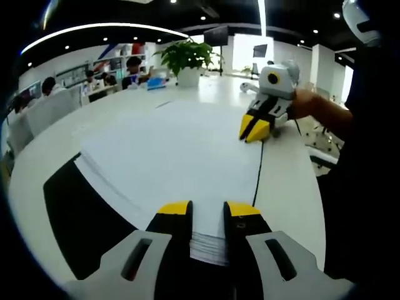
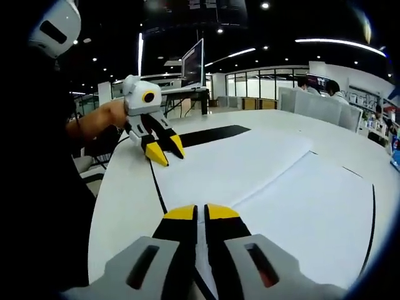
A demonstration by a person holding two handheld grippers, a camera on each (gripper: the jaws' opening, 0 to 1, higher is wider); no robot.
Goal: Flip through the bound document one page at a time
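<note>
Where the left gripper (image 1: 208, 209) rises at the near edge of the left gripper view, we log its black, yellow-tipped jaws parted by a narrow gap, with the near edge of the large white bound document (image 1: 181, 150) lying in that gap; whether the pads press the sheets we cannot tell. We note the page stack's layered edge between the jaws and a black cover (image 1: 81, 212) spread flat to the left of the pages. Far right in this view we record the right gripper (image 1: 255, 130), yellow tips close together, low over the document's right edge, held by a person's hand (image 1: 306, 103).

In the right gripper view we enter the right gripper (image 2: 200, 212) with its jaws nearly closed, a slim gap between the yellow tips, poised over the document's (image 2: 262, 181) near edge; a grip on a sheet we cannot confirm. Far left we list the left gripper (image 2: 164, 150), tips down at the page edge.

Surroundings, catalogued outward:
- white round-edged table (image 1: 287, 187) bearing the document;
- green potted plant (image 1: 187, 59) at the table's far end;
- dark monitor screen (image 2: 192, 62) beyond the table;
- seated people (image 1: 131, 69) at far desks.
</note>
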